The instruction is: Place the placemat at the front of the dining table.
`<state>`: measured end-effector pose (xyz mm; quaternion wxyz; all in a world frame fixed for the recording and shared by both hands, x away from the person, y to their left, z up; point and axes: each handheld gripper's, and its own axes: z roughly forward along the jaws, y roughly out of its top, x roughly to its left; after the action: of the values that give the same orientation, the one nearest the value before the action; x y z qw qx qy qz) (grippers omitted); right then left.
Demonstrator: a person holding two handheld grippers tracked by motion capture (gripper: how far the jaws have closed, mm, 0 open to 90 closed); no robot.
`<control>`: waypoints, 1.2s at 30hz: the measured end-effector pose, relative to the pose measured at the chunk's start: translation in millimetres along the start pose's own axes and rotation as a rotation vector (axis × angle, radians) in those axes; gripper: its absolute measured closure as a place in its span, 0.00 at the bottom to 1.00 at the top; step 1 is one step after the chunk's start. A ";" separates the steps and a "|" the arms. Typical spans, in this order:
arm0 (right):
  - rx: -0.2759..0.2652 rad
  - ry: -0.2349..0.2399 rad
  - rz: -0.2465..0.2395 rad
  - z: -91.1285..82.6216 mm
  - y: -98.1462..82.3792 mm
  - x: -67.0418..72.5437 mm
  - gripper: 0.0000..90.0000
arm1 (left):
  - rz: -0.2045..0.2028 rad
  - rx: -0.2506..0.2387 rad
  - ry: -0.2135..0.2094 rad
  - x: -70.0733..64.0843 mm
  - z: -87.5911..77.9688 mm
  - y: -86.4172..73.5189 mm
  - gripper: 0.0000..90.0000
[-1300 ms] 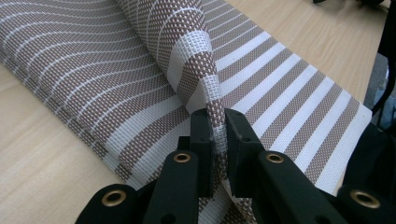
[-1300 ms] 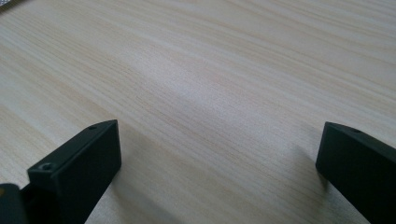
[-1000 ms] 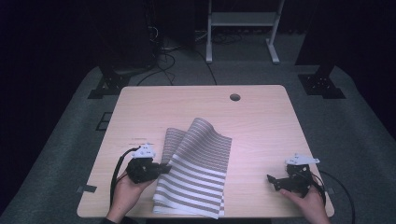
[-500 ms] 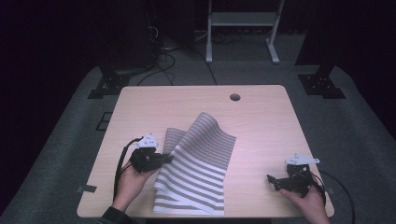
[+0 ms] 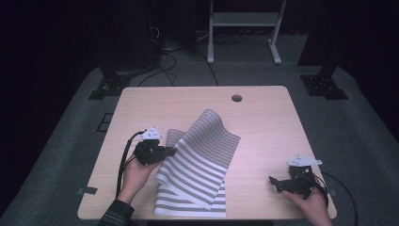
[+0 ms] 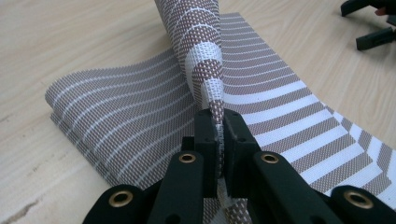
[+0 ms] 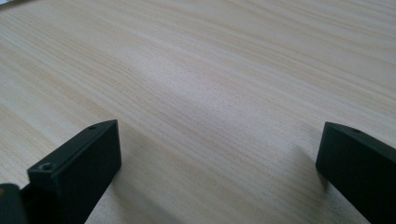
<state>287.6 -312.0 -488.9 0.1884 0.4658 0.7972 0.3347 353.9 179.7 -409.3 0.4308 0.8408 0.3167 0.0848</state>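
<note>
Here I have one striped placemat on the table, lying in the near-middle part between my two hands. Its long axis runs from the near edge away toward the far right, and the raised flap points up and off to the far right, toward the round hole in the table. My left gripper is clamped on the mat's left edge; in the left gripper view the woven fabric stands pinched between the two black jaws and curls upward. My right gripper rests near the table's right near corner, well apart from the mat, its jaws spread wide over bare wood. I count one mat, two grippers, one hole. Compared with a second ago, my left hand has carried the pinched edge farther in over the mat, so the fold stands higher; my right hand has not shifted.
</note>
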 end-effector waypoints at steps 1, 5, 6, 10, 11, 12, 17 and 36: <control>0.000 0.000 0.000 0.0 0.0 0.0 0.00 | 0.004 0.002 0.004 1.1 1.0 1.8 0.96; 0.000 0.000 -0.001 0.0 0.0 -0.1 0.00 | 0.006 0.004 0.013 5.0 5.3 7.1 0.96; 0.001 0.000 -0.001 0.0 0.0 -0.1 0.00 | 0.005 0.000 0.017 8.0 7.9 10.3 0.96; 0.000 0.000 0.000 0.1 0.0 0.0 0.00 | 0.003 0.001 0.027 14.2 13.6 16.7 0.96; 0.000 0.000 -0.001 0.1 0.0 -0.1 0.00 | 0.003 0.001 0.027 14.2 13.6 16.7 0.96; 0.000 0.000 -0.001 0.1 0.0 -0.1 0.00 | 0.003 0.000 0.029 15.3 15.0 18.2 0.96; 0.000 0.000 -0.001 0.0 0.0 -0.1 0.00 | 0.011 -0.003 0.040 19.3 20.3 24.6 0.96; -0.001 0.000 0.000 0.1 -0.1 0.0 0.00 | -0.002 -0.019 0.057 45.6 52.4 57.3 0.96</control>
<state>287.6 -312.0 -489.0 0.1887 0.4656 0.7972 0.3349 437.8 147.7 -402.9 0.4295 0.8337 0.3287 0.1114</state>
